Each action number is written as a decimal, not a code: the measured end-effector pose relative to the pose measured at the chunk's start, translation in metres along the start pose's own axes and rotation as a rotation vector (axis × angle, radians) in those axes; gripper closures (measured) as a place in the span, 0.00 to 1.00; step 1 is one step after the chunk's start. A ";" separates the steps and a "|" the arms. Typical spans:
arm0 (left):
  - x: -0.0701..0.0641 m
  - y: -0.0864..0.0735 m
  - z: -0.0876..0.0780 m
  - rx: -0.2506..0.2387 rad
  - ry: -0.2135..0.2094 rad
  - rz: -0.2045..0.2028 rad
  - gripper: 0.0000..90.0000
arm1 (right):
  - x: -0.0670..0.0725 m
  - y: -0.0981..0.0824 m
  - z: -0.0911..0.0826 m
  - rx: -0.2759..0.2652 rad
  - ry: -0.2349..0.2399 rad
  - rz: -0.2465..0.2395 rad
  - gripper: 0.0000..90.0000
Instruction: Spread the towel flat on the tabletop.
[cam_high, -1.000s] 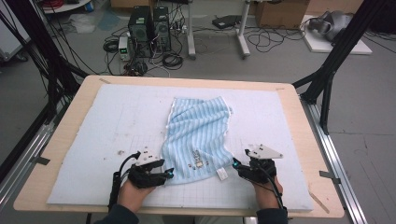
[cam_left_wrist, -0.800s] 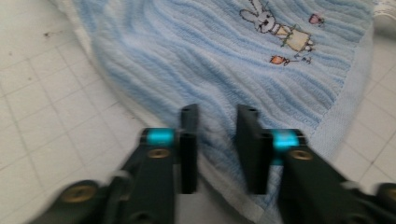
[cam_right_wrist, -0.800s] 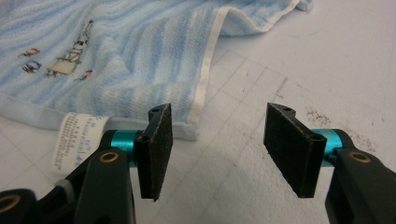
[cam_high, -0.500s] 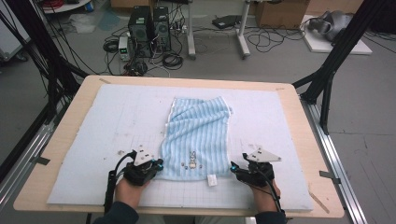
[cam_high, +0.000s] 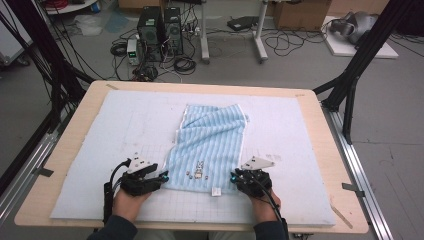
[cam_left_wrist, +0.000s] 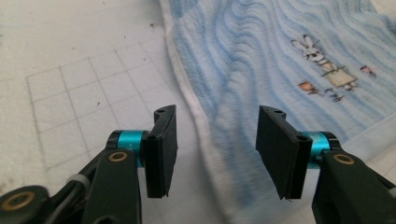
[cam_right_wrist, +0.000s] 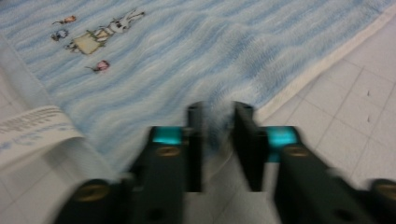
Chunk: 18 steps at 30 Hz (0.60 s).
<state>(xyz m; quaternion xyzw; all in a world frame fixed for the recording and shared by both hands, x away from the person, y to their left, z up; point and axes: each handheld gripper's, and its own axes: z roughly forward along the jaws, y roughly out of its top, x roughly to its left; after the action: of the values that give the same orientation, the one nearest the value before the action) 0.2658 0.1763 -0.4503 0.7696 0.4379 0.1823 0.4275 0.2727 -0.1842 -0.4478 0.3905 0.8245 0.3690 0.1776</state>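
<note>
Taking both near corners of the striped towel.

The blue striped towel lay flat on the white mat of the bench, near edge toward us. Our right gripper had just closed its fingers to a narrow gap, pinching the towel's corner. Our left gripper had just reopened, fingers about half apart, the hem between them but ungripped. We judged it best to push the left deeper over the hem and close firmly before lifting both evenly.
</note>
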 end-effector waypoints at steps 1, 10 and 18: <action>0.000 -0.001 -0.001 -0.002 -0.005 -0.003 0.52 | 0.002 0.002 0.000 0.013 -0.046 -0.030 0.95; -0.017 -0.003 0.001 0.027 -0.097 0.032 0.56 | 0.002 -0.009 -0.024 -0.031 -0.122 -0.011 0.69; -0.028 -0.005 0.000 0.044 -0.105 0.103 0.95 | 0.001 -0.024 -0.026 -0.005 -0.009 0.034 0.83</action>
<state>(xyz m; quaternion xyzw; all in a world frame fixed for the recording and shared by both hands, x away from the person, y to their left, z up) 0.2478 0.1544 -0.4520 0.8089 0.3786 0.1537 0.4227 0.2446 -0.2057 -0.4488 0.4057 0.8160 0.3724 0.1758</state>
